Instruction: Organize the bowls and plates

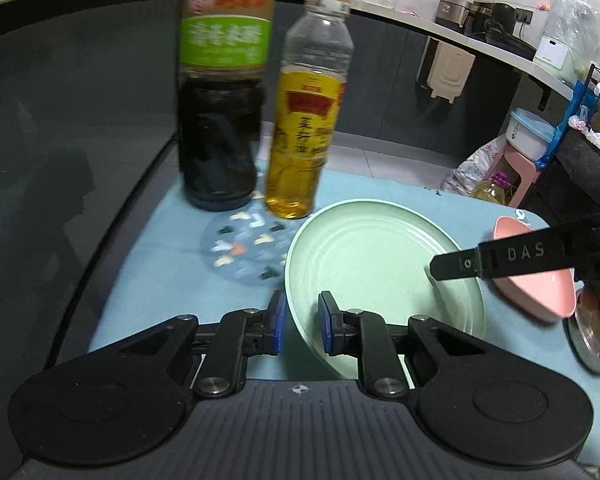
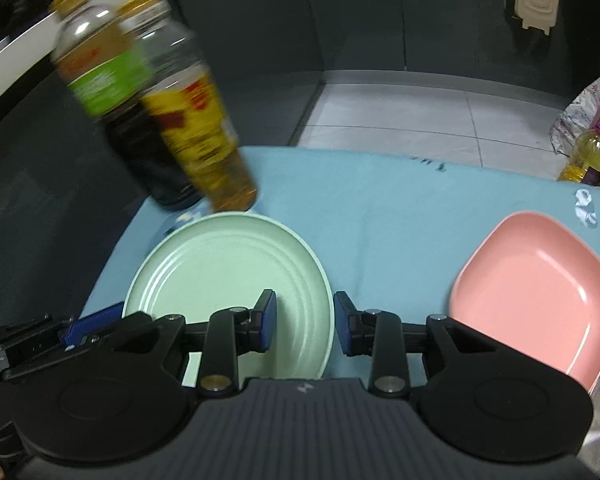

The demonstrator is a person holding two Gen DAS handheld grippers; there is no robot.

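Nearest to the left wrist camera is the left gripper (image 1: pixel 302 326), and its blue pads stand narrow with the left rim of the green plate (image 1: pixel 372 248) between them. The pads seem to press on this rim from inside and outside, so this gripper holds the plate. On the opposite side of the plate, the right gripper (image 2: pixel 305 322) has its jaws a little wider. One pad sits over the inner surface and the other is against the outer edge of the right rim, so it also grips the plate there. The round plate has ring grooves inside and it is empty. It is above the light blue cloth (image 2: pixel 380 200) which covers the table, but I cannot tell if its bottom touches the cloth.

Beyond the plate stand two bottles close together: a dark sauce bottle (image 1: pixel 220 120) with a green label, and an oil bottle (image 1: pixel 304 140) with a yellow label and yellow cap. Both look blurred. A round patterned coaster (image 1: pixel 240 248) lies on the cloth just in front of them, beside the plate's left rim.

To the right, well apart from the green plate, a pink square plate (image 2: pixel 540 292) rests on the cloth, also empty.
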